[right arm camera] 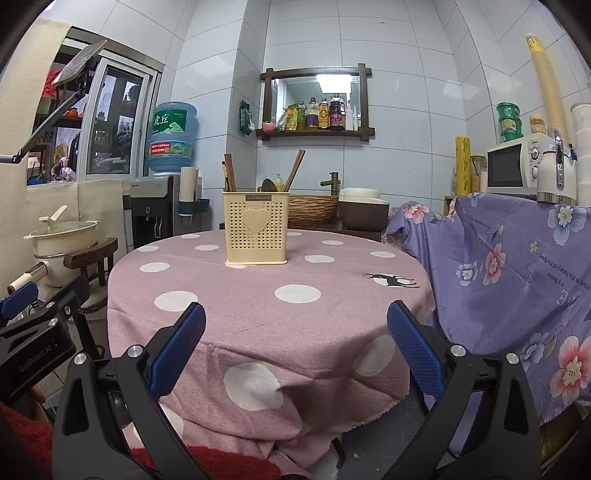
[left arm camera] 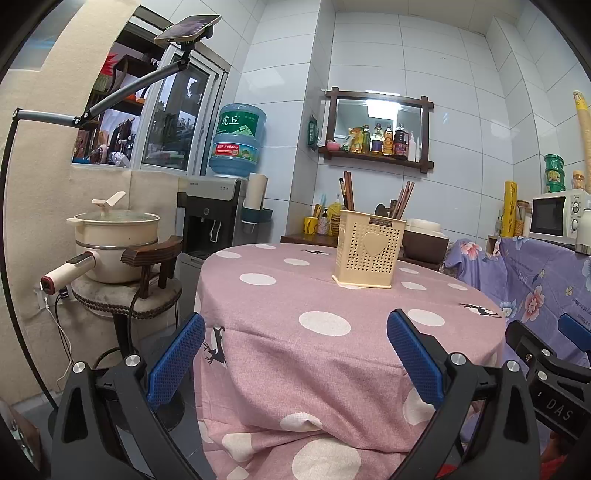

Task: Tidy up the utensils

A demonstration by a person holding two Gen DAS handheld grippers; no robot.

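A round tabletop (right arm camera: 332, 310) draped in a pink cloth with white dots fills the middle of both views. On it, toward the far side, stands a cream perforated utensil holder (right arm camera: 255, 232) with a raised heart on its front; brown chopsticks (right arm camera: 295, 168) and a dark spoon-like piece stick up out of it, leaning against its rim. The cloth around the holder is bare.

Left of the tabletop, a cream pot (left arm camera: 116, 243) with a glass lid sits on a padded wooden stool, and behind it a water dispenser (left arm camera: 212, 218) carries a blue bottle. On the wall hangs a wood-framed mirror shelf (right arm camera: 317, 105) lined with sauce bottles. To the right, a purple floral cloth (right arm camera: 517, 280) covers a counter where a white microwave (right arm camera: 513, 170) stands. A phone on a long jointed stand (left arm camera: 186, 28) reaches in from the upper left.

Both tongs hang at the near edge of the tabletop, level and pointed toward the holder, well apart from it. The left tongs (left arm camera: 295, 350) are spread wide with nothing between the blue pads; the right tongs (right arm camera: 295, 347) are likewise wide apart and empty. Each shows at the edge of the other's view, side by side.
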